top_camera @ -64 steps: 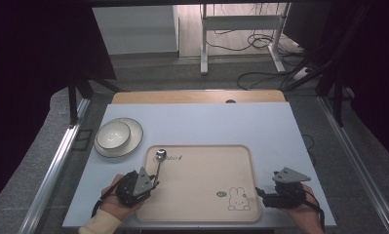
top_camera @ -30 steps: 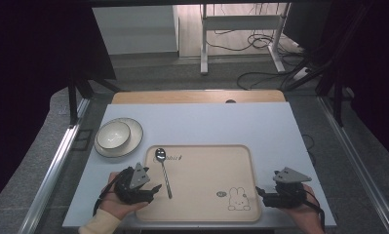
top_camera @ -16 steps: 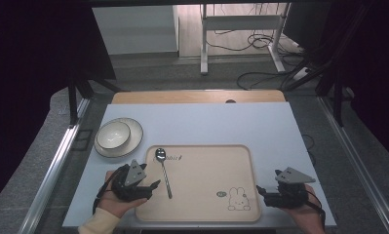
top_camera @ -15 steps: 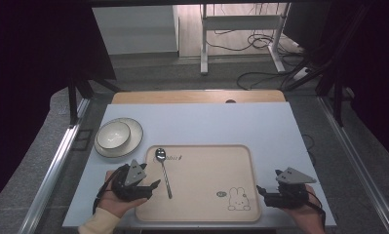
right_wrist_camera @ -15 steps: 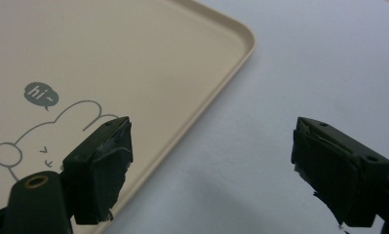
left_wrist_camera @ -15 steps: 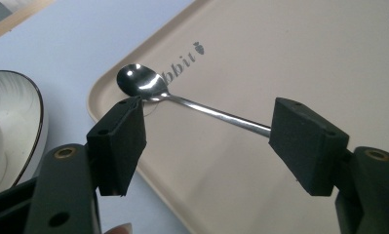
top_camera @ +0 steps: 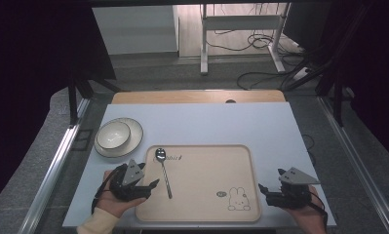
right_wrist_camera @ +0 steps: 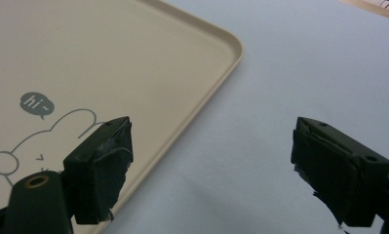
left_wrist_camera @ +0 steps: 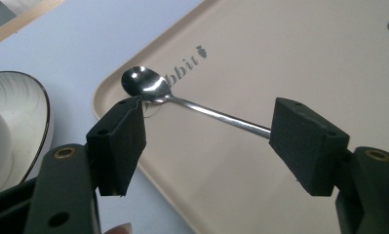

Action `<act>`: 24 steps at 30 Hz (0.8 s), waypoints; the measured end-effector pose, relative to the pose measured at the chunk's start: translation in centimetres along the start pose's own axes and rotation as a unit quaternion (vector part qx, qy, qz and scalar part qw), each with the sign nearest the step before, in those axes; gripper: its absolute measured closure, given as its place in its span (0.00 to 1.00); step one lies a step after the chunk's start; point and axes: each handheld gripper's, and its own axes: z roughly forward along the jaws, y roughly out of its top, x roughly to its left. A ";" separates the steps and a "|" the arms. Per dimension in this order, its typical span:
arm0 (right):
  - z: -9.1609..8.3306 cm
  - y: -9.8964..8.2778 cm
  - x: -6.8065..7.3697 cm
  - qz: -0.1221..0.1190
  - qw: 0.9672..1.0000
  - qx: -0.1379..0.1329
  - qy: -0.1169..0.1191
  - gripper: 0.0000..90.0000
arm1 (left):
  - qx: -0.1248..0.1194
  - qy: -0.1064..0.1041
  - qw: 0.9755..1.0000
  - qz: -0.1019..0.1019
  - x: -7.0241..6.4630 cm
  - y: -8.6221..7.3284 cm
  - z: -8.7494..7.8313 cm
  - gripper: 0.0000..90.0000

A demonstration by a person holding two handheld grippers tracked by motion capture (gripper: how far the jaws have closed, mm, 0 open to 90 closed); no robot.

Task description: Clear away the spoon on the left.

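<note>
We locate the spoon on the left part of the beige tray, bowl toward the far edge near the printed lettering, handle running back toward us and slightly to the right. Its long axis therefore lies roughly front to back across the tray.

The left gripper sits at the tray's near left corner, just beside the handle end, jaws spread and holding nothing. In the left gripper view the spoon lies beyond the gripper, crossing the gap between the jaws on a diagonal, apart from both pads.

The right gripper rests at the tray's near right corner, well apart from the spoon, jaws likewise spread and empty.

We judge the left gripper the nearer one. The white bowl on its plate stands off the tray, beyond the left gripper.
</note>
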 end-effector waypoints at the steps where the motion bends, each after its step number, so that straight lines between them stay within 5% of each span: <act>1: 0.0 0.0 0.0 0.000 1.000 0.000 0.000 0.17 | 0.000 0.000 1.000 -0.001 0.0 0.0 0.0 0.33; 13: 0.0 -0.1 -0.4 0.006 1.000 0.000 -0.003 0.18 | 0.001 0.008 1.000 -0.006 0.5 -0.3 -0.3 0.33; 24: -0.3 -0.2 -0.8 0.013 1.000 -0.002 -0.006 0.18 | -0.004 0.016 0.999 -0.034 1.1 -1.7 -1.9 0.32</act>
